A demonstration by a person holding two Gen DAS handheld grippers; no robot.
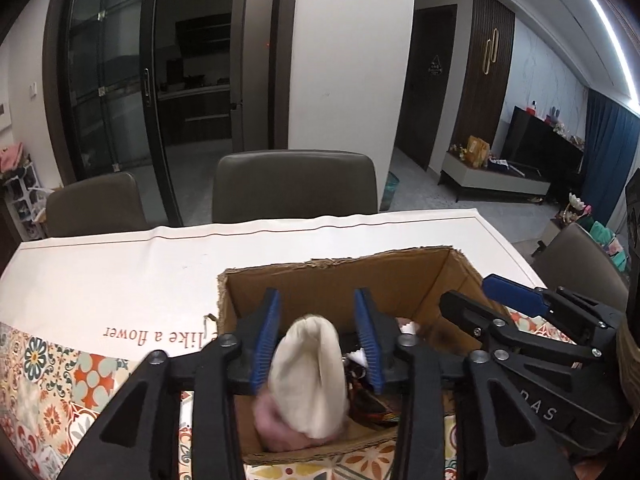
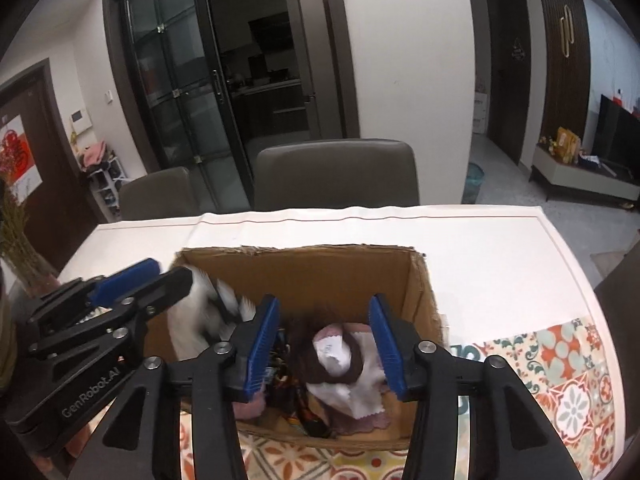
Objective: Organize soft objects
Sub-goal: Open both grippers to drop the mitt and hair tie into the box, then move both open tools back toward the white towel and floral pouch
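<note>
An open cardboard box [image 1: 332, 284] [image 2: 304, 276] stands on the table and holds several soft cloth items. My left gripper [image 1: 316, 340] hangs over its near left part, jaws open. A blurred cream cloth roll [image 1: 308, 380] sits between the blue pads, above a pink piece [image 1: 276, 420]. From the right wrist view the left gripper [image 2: 160, 280] is at the box's left wall, with blurred white cloth [image 2: 196, 320] under it. My right gripper [image 2: 324, 340] [image 1: 484, 296] is open over a brown, pink and white bundle [image 2: 340, 356] in the box.
The box rests on a white tablecloth [image 1: 120, 272] printed with "like a flower" and a tile-patterned border [image 2: 568, 380]. Two grey chairs [image 1: 294, 184] [image 1: 94, 208] stand behind the table, and another chair [image 1: 576, 256] at its right end. Dried plants [image 2: 16, 248] stand far left.
</note>
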